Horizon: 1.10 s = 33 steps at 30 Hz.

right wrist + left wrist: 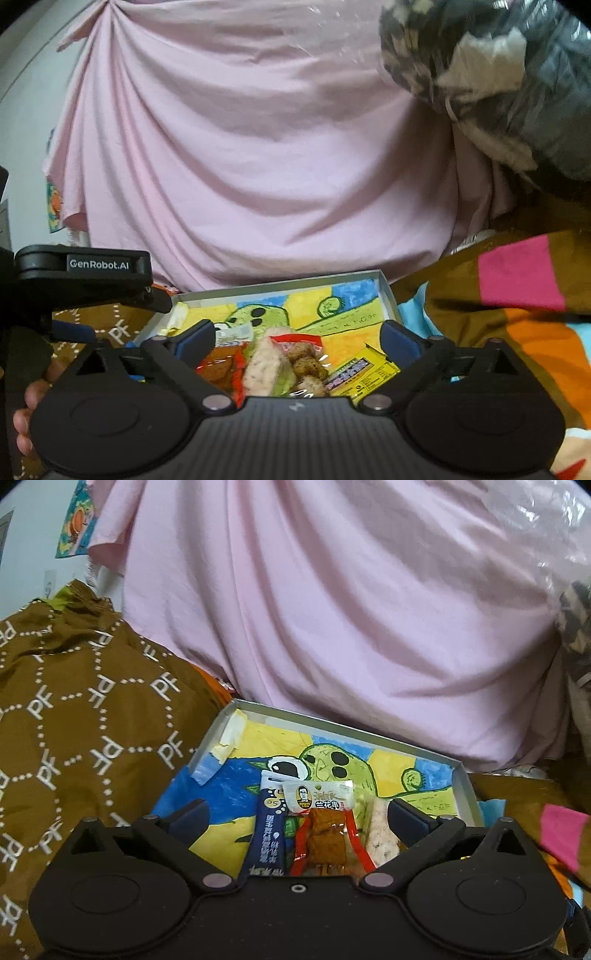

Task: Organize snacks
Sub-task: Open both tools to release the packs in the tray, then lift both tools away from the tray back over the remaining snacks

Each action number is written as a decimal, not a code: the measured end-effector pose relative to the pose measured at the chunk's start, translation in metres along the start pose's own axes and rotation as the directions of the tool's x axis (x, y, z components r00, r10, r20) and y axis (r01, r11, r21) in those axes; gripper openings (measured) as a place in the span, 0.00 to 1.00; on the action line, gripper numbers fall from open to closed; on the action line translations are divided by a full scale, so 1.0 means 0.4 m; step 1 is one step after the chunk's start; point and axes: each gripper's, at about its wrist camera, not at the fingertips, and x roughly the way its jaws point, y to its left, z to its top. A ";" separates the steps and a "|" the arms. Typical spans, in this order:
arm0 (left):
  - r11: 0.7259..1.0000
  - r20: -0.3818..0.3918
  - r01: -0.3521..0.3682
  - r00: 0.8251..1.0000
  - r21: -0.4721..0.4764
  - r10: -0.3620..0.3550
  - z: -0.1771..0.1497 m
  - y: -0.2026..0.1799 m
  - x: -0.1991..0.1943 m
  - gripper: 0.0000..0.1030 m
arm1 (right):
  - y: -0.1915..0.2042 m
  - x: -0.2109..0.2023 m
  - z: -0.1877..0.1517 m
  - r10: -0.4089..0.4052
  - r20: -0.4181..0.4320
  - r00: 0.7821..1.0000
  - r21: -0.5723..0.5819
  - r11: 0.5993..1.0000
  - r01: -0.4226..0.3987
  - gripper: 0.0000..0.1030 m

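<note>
Both tools sit closest to the lens, each with its fingers spread wide and pinching nothing. From the left wrist view, the left tool point(297, 814) hovers over a shallow box point(463, 786) lined with a child's drawing of a green creature. Going left to right between its fingers: a dark blue stick packet point(269, 830), a red-trimmed packet of brown skewered snack point(325, 830) with a white label, and a pale speckled bar point(382, 834) close to the right finger. From the right wrist view, the right tool point(297, 338) is over the same box, with the red-trimmed packet at left, the pale bar, a clear pack of brown meatball-like pieces point(308, 365), then a yellow wrapper point(365, 373). All snacks lie inside the box, which rests on a brown patterned fabric point(74, 709). A pink cloth point(332, 609) hangs behind.
</note>
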 end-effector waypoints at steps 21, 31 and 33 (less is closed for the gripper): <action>0.991 0.066 -0.051 0.997 0.121 0.044 -0.045 0.153 -0.282 0.99 | 0.125 -0.239 -0.026 0.031 0.020 0.999 -0.145 0.989 -0.027 1.00; 0.988 -0.001 -0.063 0.998 0.139 0.063 -0.130 0.223 -0.318 0.99 | 0.171 -0.322 -0.109 0.039 -0.104 0.994 -0.266 0.962 -0.066 1.00; 0.987 -0.014 -0.058 0.998 0.151 0.061 -0.151 0.228 -0.324 0.99 | 0.182 -0.338 -0.125 0.040 -0.137 0.990 -0.292 0.953 -0.079 1.00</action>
